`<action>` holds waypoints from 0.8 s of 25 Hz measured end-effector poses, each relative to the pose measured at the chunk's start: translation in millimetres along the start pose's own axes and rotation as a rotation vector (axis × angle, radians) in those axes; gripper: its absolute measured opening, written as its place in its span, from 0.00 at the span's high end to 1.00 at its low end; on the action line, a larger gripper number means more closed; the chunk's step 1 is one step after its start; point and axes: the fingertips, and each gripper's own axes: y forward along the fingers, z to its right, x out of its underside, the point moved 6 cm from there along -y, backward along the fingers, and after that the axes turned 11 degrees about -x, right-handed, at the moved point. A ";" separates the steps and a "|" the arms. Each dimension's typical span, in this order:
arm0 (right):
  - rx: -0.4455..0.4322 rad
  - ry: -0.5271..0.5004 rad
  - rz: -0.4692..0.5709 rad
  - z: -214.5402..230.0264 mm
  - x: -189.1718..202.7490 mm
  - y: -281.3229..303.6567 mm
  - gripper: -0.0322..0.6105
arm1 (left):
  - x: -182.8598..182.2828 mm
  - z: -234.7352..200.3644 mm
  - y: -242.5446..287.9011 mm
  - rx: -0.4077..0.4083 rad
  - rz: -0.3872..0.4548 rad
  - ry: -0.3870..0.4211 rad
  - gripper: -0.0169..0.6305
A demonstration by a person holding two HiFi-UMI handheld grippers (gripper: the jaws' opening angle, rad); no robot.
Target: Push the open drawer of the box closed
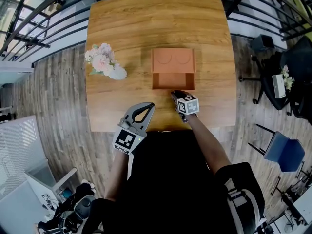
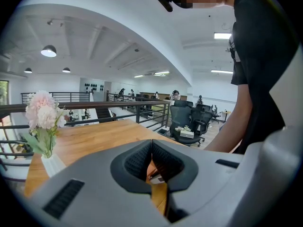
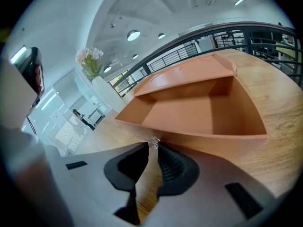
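The right gripper (image 1: pixel 174 92) meets the front of the open drawer (image 1: pixel 173 80), its jaws drawn almost together and seemingly nipping the small clear knob (image 3: pixel 153 142), apparently lined up to push the drawer into the orange box (image 1: pixel 173 58) at mid-table (image 1: pixel 146 23). The left gripper (image 1: pixel 148 105), pressed together on nothing, hangs back by the near edge, leaving the way clear. In view: one box, one drawer, one knob, two grippers and one vase of flowers (image 1: pixel 105 61).
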 end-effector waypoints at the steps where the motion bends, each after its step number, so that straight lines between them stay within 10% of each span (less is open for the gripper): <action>1: 0.001 -0.001 0.000 0.7 -1.0 0.8 0.83 | 0.2 -0.1 0.1 -0.001 0.004 0.000 0.94; 20: 0.025 -0.010 0.025 14.6 -20.6 7.8 0.83 | 4.8 -0.8 -1.6 -0.012 0.003 -0.004 0.94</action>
